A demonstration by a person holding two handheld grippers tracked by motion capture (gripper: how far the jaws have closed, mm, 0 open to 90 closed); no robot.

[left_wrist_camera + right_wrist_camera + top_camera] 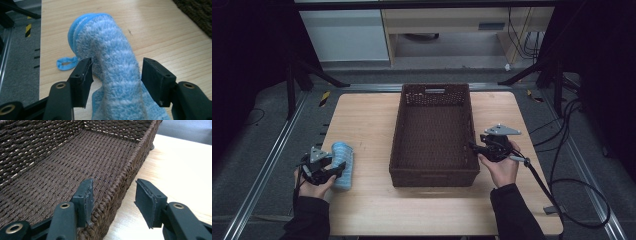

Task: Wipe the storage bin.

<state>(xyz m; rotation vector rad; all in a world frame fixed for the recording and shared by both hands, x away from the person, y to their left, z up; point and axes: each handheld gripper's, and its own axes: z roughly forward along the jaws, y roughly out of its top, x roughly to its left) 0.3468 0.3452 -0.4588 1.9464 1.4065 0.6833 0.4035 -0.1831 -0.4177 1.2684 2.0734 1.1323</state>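
Two handheld black grippers, the left gripper (330, 169) and right gripper (475, 148), carry blocky jaws with brass-ringed screw holes, grey three-cornered plates on top and trailing black cables; the person wears dark long sleeves (517, 212).

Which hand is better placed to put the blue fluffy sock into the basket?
Left. The left gripper already has the sock between its open jaws. The right gripper straddles the basket wall, far from it.

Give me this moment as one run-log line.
left gripper: open around blue sock on table | right gripper: open astride basket rim | basket: empty
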